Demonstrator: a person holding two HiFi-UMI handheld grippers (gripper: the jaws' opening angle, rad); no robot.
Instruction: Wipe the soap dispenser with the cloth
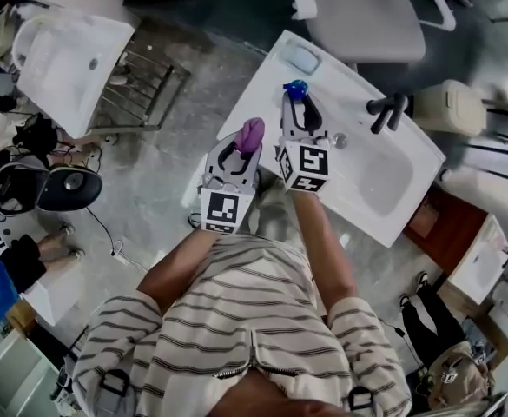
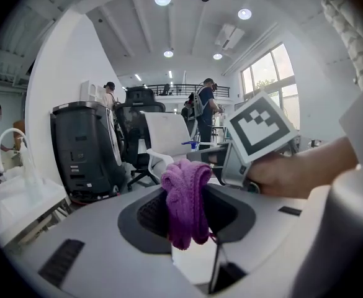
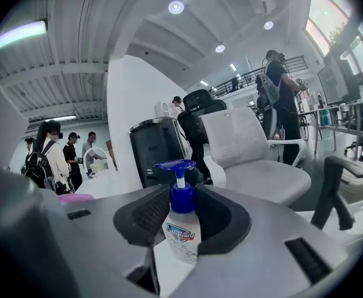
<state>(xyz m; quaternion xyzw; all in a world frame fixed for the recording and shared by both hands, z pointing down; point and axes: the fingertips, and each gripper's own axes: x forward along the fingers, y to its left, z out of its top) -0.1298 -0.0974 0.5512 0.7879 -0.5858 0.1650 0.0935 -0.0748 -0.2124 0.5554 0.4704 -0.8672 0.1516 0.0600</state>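
Left gripper [image 2: 185,211] clamped on bunched purple cloth [image 2: 185,197]; right gripper [image 3: 180,221] closed on upright soap dispenser [image 3: 182,227], over white sink [image 1: 384,185]; cloth and dispenser apart.

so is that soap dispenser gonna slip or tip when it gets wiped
Probably stiff: the soap dispenser shows no dent between the right gripper's jaws. Its smooth plastic may slip. Tall and narrow with a pump on top, it'd likely tip if pushed high.

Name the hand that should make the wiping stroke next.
Left. The left tongs grip the purple cloth, while the right tongs clamp the soap dispenser, steadying it.
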